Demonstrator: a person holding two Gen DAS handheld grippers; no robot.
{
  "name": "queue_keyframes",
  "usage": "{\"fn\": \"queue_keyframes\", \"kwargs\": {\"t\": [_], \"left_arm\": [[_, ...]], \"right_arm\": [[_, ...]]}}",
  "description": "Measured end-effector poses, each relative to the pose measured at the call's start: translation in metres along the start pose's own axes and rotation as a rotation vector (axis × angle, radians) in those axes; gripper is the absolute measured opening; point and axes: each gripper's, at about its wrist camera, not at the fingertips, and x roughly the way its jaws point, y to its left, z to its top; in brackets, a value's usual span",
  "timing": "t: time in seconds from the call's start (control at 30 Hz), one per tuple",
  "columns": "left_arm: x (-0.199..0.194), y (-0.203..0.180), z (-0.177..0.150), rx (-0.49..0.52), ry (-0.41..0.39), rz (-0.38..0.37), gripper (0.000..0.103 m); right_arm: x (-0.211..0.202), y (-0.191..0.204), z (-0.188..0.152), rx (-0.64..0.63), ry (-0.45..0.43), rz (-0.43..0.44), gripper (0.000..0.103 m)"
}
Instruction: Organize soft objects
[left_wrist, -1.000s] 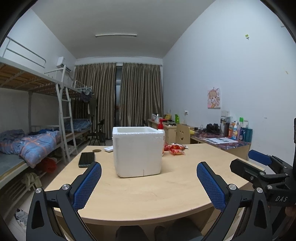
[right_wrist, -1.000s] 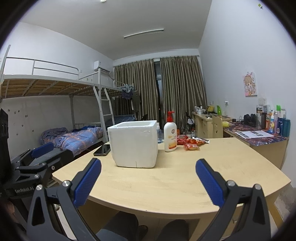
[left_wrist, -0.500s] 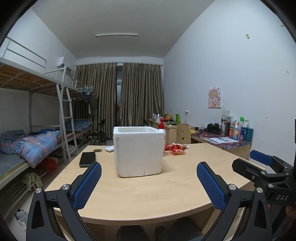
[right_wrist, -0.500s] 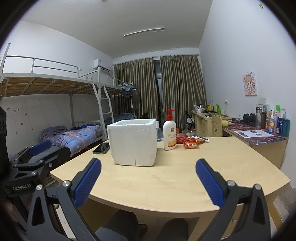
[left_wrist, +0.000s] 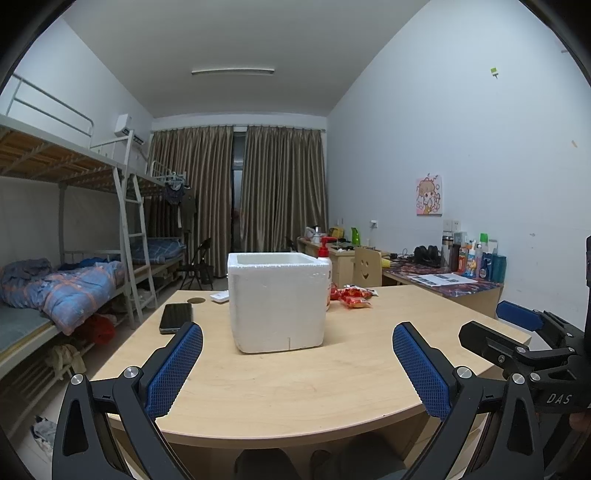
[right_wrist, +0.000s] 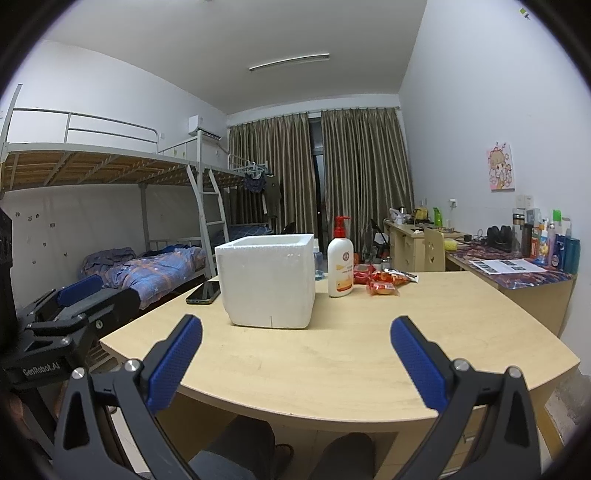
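Barely drifted since earlier: left tool (left_wrist: 297, 363) and right tool (right_wrist: 295, 360) spread wide, gripping nothing, over near counter (right_wrist: 351, 354) edge; foam box (right_wrist: 266, 280) mid-counter.

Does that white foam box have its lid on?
No lid: the white foam box stands upright, top open; its contents cannot be seen.

Both wrist views look level across the worktop (left_wrist: 280, 387) from its near edge — left camera beside right. They share the foam box (left_wrist: 277, 302) (right_wrist: 267, 282), mid-distance.
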Motion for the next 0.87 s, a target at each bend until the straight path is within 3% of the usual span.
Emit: {"fn": "queue_keyframes", "kwargs": {"t": [0.87], "left_arm": [[0.0000, -0.0008, -0.0028, 0.009, -0.001, -0.005, 0.103]], "right_arm": [[-0.0009, -0.0017, -0.0015, 0.007, 0.008, 0.001, 0.103]]}}
